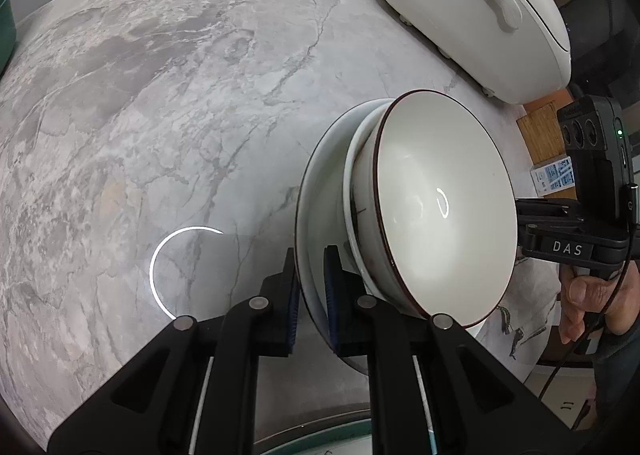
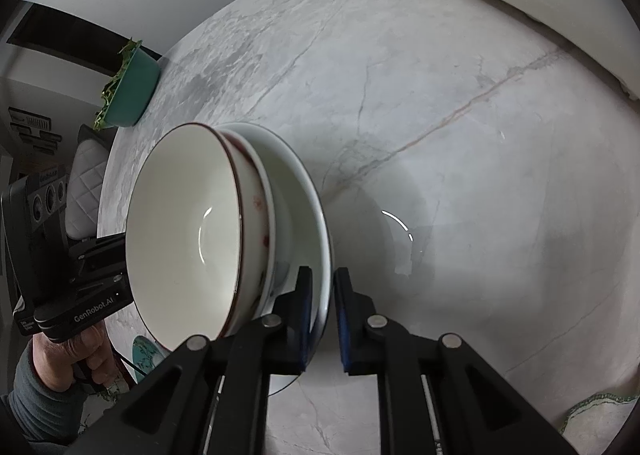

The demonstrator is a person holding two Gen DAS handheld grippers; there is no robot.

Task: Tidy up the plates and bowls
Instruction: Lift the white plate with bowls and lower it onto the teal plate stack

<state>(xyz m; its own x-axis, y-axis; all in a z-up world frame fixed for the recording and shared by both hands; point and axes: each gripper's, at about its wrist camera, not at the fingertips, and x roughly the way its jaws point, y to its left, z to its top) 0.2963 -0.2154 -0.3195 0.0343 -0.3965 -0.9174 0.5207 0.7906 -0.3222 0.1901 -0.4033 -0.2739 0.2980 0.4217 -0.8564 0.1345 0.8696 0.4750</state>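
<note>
Two bowls (image 1: 432, 207) nest on a plate (image 1: 320, 215), right of centre in the left view, with the left gripper (image 1: 311, 295) clamped on the plate rim. Right view, left of centre: the right gripper (image 2: 322, 315) pinches the opposite rim. Stacking looks done; putting the pile away remains.

A round grey marble table (image 1: 168, 103) carries everything. On it at the far edge stands a large white lidded appliance (image 1: 472, 11) on small feet, and at the opposite edge a green bowl (image 2: 134, 91) with leafy greens. A plate (image 2: 316, 215) stacked with bowls (image 2: 188, 231) sits near the middle
</note>
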